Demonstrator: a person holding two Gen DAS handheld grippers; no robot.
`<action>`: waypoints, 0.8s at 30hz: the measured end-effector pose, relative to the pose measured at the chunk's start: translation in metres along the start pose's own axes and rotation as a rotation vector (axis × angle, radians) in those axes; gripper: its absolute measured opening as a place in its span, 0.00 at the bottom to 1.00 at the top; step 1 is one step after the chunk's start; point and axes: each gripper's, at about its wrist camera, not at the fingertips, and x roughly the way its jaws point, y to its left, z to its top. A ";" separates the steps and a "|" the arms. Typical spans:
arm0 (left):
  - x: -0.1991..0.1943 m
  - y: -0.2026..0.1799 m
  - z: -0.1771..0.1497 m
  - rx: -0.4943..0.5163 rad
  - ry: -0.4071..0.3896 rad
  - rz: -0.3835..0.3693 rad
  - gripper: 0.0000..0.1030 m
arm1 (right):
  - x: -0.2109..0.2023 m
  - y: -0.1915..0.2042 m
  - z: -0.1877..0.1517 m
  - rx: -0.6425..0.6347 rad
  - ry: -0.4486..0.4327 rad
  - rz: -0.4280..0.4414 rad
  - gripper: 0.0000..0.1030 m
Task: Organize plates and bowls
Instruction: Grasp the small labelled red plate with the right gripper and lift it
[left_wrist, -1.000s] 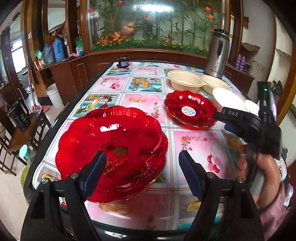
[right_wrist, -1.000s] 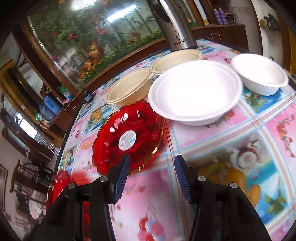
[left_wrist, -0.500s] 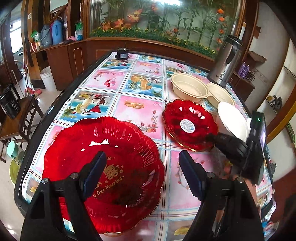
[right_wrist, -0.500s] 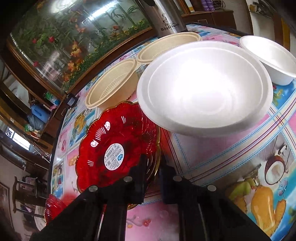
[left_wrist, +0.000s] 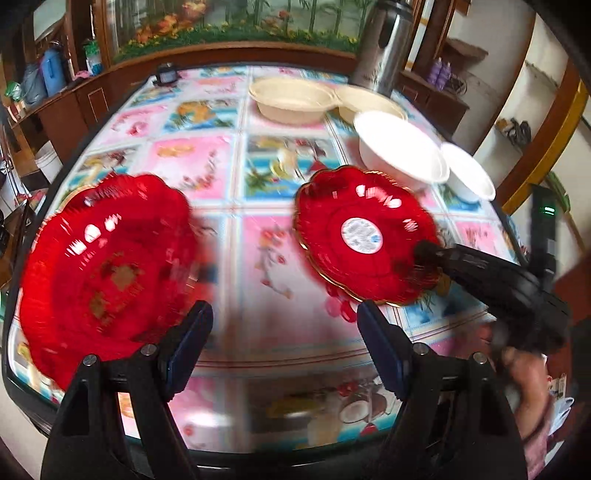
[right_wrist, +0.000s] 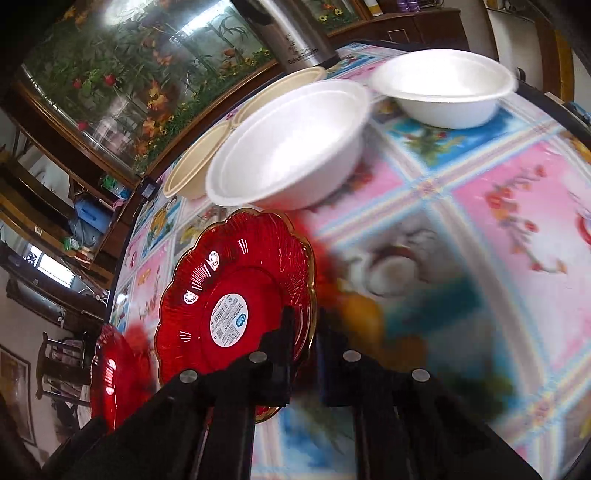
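Observation:
My right gripper (right_wrist: 306, 332) is shut on the rim of the small red plate (right_wrist: 236, 295) with a round sticker and holds it tilted above the table; it also shows in the left wrist view (left_wrist: 364, 232), with the right gripper (left_wrist: 428, 254) at its right edge. The large red plate (left_wrist: 107, 266) lies on the table's front left, and its edge shows in the right wrist view (right_wrist: 110, 373). My left gripper (left_wrist: 284, 347) is open and empty above the table's front edge, to the right of the large plate.
A large white bowl (left_wrist: 399, 151) and a small white bowl (left_wrist: 469, 177) sit at the right, with two beige bowls (left_wrist: 291, 99) behind them. A steel kettle (left_wrist: 384, 44) stands at the far right. The table has a patterned cloth (left_wrist: 280, 258).
My right gripper has lifted and tilted the small red plate and moved it nearer. My left gripper has swung right, so the large red plate now sits to its left.

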 end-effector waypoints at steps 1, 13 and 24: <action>0.004 -0.002 0.000 -0.011 0.010 -0.011 0.78 | -0.005 -0.006 -0.001 0.004 -0.001 -0.002 0.09; 0.062 -0.008 0.025 -0.130 0.106 -0.051 0.78 | -0.016 -0.020 -0.004 0.000 -0.016 0.023 0.09; 0.068 -0.019 0.024 -0.052 0.059 0.027 0.55 | -0.019 -0.026 -0.008 0.019 -0.020 0.044 0.09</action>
